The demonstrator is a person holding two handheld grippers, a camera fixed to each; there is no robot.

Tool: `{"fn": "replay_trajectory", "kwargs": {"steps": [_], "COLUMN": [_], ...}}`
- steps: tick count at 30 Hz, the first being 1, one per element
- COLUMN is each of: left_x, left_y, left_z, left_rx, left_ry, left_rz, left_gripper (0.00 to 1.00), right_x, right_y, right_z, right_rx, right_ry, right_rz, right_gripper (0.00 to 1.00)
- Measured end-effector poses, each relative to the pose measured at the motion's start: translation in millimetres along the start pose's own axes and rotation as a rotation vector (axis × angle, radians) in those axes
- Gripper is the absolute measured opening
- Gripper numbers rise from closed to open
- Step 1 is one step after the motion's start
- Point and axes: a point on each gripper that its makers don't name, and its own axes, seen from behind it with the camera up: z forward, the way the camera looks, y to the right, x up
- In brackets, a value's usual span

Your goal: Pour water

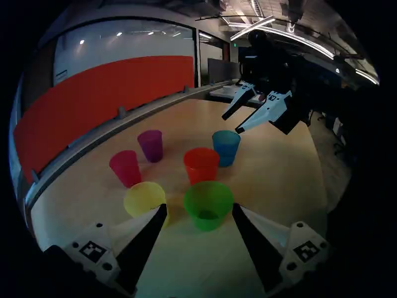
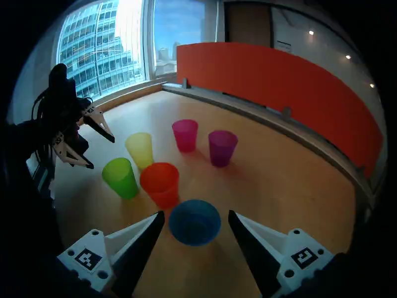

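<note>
Six plastic cups upright and close together on the pale wooden worktop (image 1: 278, 174). In the left gripper view: green cup (image 1: 208, 203) nearest, yellow cup (image 1: 144, 197) just left of it, red cup (image 1: 201, 165) behind the green, blue cup (image 1: 226, 146) farther and slightly right, pink cup (image 1: 126, 167) and purple cup (image 1: 151, 145) off to the left. Water inside any of them: impossible to tell.

Left claw (image 1: 198, 206) spread wide, green cup showing between its fingertips, gripping nothing. Right claw (image 2: 196, 212) likewise spread, facing the cluster from the opposite side, blue cup between its fingertips, no contact visible. Same right claw far off in the left gripper view, raised above the worktop, tips just over the blue cup.

Long orange panel (image 1: 99, 99) along the worktop's left edge in that view. Tall windows (image 2: 99, 44) at the far left in the right gripper view.
</note>
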Motion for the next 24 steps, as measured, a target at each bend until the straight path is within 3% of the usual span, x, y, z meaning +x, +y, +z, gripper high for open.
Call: {"fn": "replay_trajectory", "kwargs": {"steps": [24], "left_x": [-25.9], "left_y": [14.4], "left_z": [33.6], "left_rx": [-0.031], "left_ry": [-0.05], "left_rz": [-0.013], "left_gripper": [0.98], "right_x": [-28.7], "right_y": [0.7], "right_z": [15.2], "right_rx": [-0.004], "right_ry": [-0.049], "right_rz": [-0.013], "right_gripper": [1.0]}}
